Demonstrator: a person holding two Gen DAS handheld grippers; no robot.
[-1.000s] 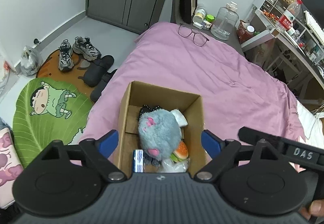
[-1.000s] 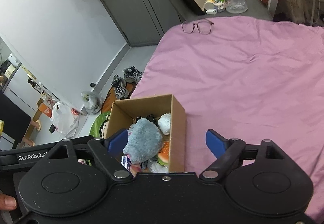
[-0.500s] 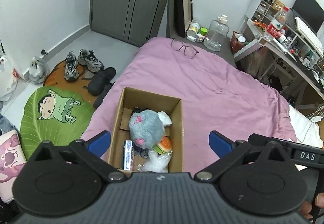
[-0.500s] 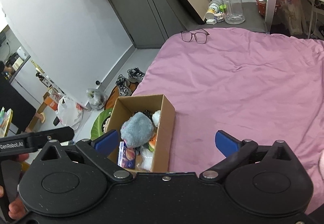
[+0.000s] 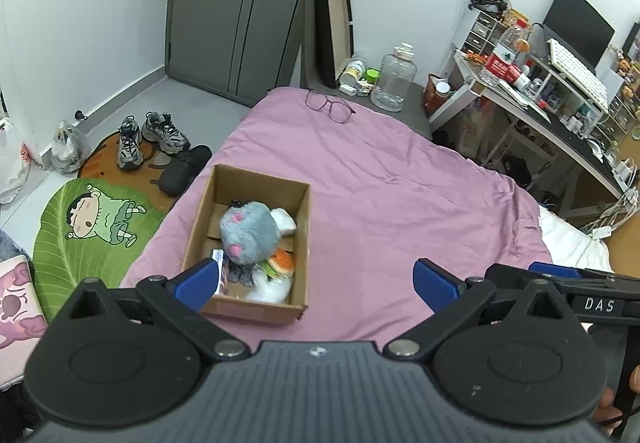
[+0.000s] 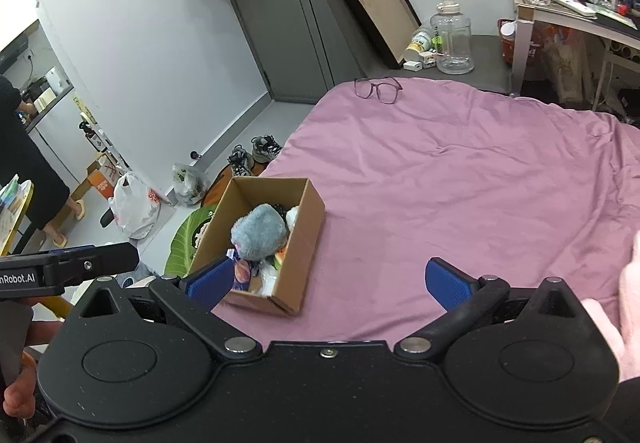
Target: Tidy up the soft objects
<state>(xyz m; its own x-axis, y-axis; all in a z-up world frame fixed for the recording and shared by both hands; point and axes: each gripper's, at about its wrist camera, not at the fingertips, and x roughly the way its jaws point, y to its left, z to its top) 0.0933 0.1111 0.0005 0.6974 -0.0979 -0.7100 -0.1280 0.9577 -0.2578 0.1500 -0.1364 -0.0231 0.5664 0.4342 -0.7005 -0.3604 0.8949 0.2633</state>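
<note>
Looking down over the bed (image 5: 400, 179) with its pink-purple cover, we see a cardboard box (image 5: 302, 243) near its left edge. Inside lies a grey plush toy (image 5: 250, 231) on top of a small burger toy (image 5: 282, 263) and other soft pieces. We hold our left gripper (image 5: 316, 281) and right gripper (image 6: 328, 277) above the bed, fingers spread wide and gripping nothing. Eyeglasses (image 5: 330, 107) rest at the far end.
</note>
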